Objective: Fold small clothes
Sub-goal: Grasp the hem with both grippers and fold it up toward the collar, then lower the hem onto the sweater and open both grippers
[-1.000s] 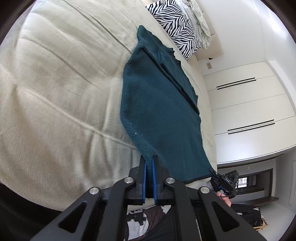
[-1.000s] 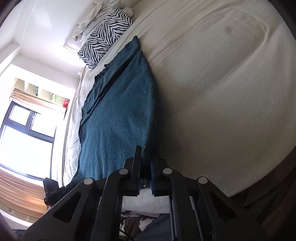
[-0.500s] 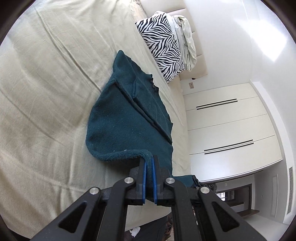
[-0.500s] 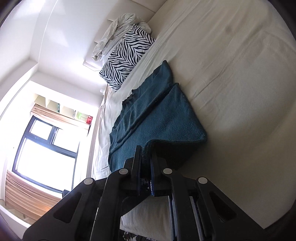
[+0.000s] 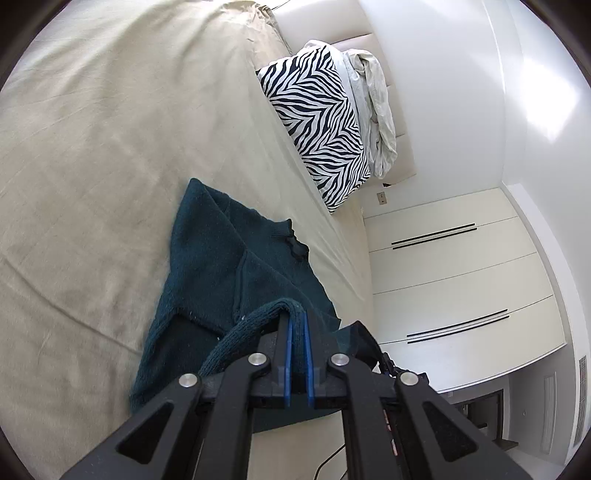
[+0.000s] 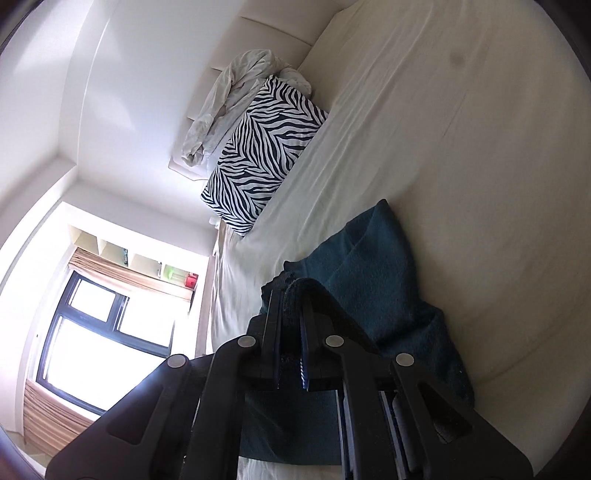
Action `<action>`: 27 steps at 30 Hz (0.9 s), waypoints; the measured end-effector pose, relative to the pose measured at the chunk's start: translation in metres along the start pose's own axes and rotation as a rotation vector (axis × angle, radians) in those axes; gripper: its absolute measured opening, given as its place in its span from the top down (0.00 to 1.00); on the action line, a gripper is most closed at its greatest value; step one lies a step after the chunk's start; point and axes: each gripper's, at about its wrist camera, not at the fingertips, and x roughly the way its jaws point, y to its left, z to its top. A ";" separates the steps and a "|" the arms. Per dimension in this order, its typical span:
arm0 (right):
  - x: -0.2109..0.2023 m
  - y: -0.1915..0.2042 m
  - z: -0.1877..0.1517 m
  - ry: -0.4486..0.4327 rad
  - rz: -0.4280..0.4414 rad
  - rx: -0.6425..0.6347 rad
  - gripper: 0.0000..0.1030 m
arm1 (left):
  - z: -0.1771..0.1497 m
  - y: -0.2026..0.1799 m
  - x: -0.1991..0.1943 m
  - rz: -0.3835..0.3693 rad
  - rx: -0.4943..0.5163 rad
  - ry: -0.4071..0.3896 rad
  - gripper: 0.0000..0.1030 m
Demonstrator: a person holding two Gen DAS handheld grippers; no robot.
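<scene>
1. Teal knit, a small sweater (image 5: 221,266), lies on the beige bed sheet (image 5: 92,147), its far part flat with the neckline toward the zebra-print pillow (image 5: 317,122).
2. The near hem of the sweater is lifted off the sheet and curls over the garment's own body, forming a raised fold between the two grippers.
3. The left gripper (image 5: 298,325) has its blue-padded jaws pressed together on one corner of that hem; the ribbed edge loops out to the left of the fingertips.
4. In the right wrist view, the right gripper (image 6: 291,306) is likewise clamped tight on the other hem corner, with teal cloth (image 6: 369,266) bunched between and over its fingertips.
5. Beyond the right gripper the sweater's flat part stretches toward the pillow (image 6: 258,155), and a doubled-over thickness drapes down at the right side near the bed's edge.
6. A crumpled pale cloth (image 5: 373,110) rests against the padded headboard (image 5: 332,22) just behind the pillow.
7. White wardrobe doors (image 5: 461,277) with dark slot handles stand past the bed in the left view.
8. A dark-framed window (image 6: 96,332) with tan curtains shows bright in the right view, with a shelf above it.
</scene>
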 end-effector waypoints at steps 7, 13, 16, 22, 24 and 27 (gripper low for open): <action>0.088 -0.022 0.044 -0.027 -0.085 0.054 0.94 | 0.061 0.020 0.061 0.052 -0.019 -0.019 0.94; 0.141 -0.058 0.064 -0.025 -0.224 0.109 0.81 | 0.083 0.057 0.106 0.135 -0.045 0.003 0.91; 0.146 -0.068 0.068 -0.045 -0.220 0.125 0.41 | 0.078 0.070 0.102 0.140 -0.064 -0.007 0.67; 0.108 -0.049 0.056 -0.040 -0.259 -0.026 0.28 | 0.050 0.052 0.072 0.187 0.066 -0.031 0.54; 0.094 -0.039 0.039 -0.008 -0.302 -0.126 0.29 | 0.037 0.045 0.065 0.213 0.114 -0.032 0.54; 0.075 -0.028 0.011 0.032 -0.355 -0.265 0.31 | 0.014 0.043 0.057 0.232 0.160 -0.029 0.54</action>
